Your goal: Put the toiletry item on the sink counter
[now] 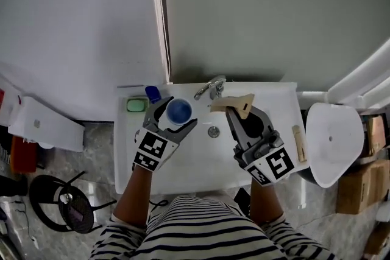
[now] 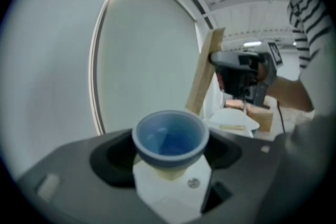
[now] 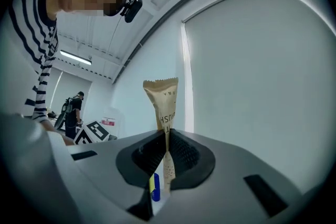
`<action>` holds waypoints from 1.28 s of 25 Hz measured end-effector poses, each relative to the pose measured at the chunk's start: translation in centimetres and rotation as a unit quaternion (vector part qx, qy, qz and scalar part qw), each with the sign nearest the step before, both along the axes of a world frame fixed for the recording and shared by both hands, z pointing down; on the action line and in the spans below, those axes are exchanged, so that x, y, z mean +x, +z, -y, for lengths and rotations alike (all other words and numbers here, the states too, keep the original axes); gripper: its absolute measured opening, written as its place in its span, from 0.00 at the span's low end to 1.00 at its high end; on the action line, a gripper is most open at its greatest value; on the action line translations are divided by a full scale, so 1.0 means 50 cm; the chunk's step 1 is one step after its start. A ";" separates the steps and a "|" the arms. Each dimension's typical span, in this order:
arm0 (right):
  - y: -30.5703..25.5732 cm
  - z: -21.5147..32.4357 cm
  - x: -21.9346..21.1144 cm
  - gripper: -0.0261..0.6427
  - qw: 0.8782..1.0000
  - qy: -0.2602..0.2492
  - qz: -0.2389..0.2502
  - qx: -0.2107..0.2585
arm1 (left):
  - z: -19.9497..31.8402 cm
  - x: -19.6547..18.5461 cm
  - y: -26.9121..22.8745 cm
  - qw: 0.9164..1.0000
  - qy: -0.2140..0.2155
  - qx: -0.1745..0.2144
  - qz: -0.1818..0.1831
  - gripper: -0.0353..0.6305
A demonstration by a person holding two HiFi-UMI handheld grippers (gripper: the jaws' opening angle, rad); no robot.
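Observation:
Over the white sink (image 1: 183, 161), my left gripper (image 1: 177, 115) is shut on a blue cup (image 1: 179, 111). The left gripper view looks into the cup's (image 2: 170, 136) open mouth, its rim wedged between the dark jaws of the gripper (image 2: 169, 157). My right gripper (image 1: 245, 111) is shut on a tan toothbrush packet (image 1: 233, 103), which lies flat over the basin near the faucet (image 1: 210, 87). In the right gripper view the packet (image 3: 163, 107) stands up from the closed jaws of that gripper (image 3: 167, 152).
A green soap dish (image 1: 137, 105) and a blue-capped bottle (image 1: 152, 93) sit on the counter's back left corner. A wooden item (image 1: 298, 143) lies on the right rim. A white toilet lid (image 1: 332, 143) stands to the right, a drain (image 1: 213, 131) mid-basin.

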State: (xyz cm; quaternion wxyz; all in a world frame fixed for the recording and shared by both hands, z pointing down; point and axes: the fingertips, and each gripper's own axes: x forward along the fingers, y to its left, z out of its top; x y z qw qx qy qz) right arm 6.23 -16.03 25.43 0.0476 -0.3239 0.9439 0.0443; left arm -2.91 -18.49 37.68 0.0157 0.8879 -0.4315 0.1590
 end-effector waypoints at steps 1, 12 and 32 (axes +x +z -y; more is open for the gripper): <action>-0.001 0.002 0.002 0.07 1.000 0.012 0.000 0.000 | 0.009 0.004 0.003 1.000 0.010 -0.003 -0.002 0.62; 0.075 0.034 -0.060 0.07 0.995 0.096 -0.008 -0.023 | 0.103 -0.033 0.161 0.998 0.054 -0.035 0.007 0.62; 0.195 0.060 -0.250 0.07 0.997 0.015 -0.023 -0.071 | 0.036 -0.226 0.372 0.997 -0.008 -0.078 0.020 0.62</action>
